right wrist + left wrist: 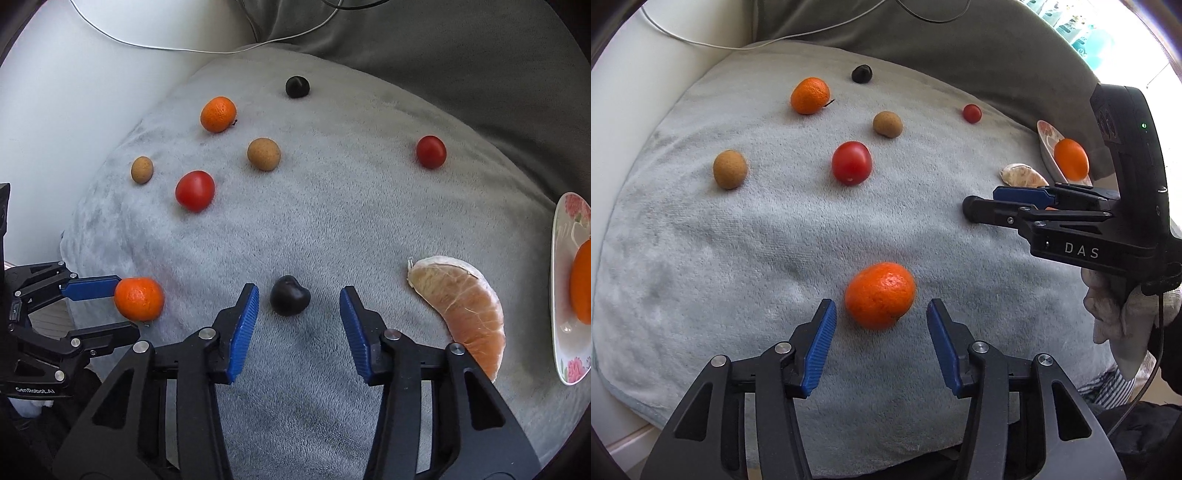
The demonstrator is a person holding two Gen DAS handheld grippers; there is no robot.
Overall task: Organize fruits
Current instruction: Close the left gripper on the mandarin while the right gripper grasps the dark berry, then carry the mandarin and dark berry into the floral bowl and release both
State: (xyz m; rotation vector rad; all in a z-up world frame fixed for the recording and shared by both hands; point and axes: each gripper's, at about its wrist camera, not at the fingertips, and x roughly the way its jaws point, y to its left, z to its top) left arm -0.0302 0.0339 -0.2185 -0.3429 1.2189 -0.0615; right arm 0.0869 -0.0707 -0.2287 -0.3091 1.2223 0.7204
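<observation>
**Two tools descend on scattered fruit**

A mandarin (880, 295) lies on the soft grey towel (701, 258), flanked by the blue pads of the left tool (881, 314), whose jaws stand apart and are not yet pressing the peel. It looks light and slightly yielding, with a pebbled skin that should grip well; across its widest middle seems the safest hold, gently, since the flesh bruises. The right tool (298, 306) likewise straddles a small dark fruit (290, 300) (perhaps a cherry, glossy and likely to slip), jaws apart and clear of it. Just beside it rests a peeled citrus segment (465, 306), fragile and close enough to be nudged. Beyond that, a flowered plate (565, 229) at the towel's edge already carries one orange fruit (583, 284). Farther off, well apart, lie two tomatoes (195, 190), two brown fruits (263, 154), another mandarin (218, 114) and a second dark fruit (297, 86). Nothing blocks either grasp.
</observation>
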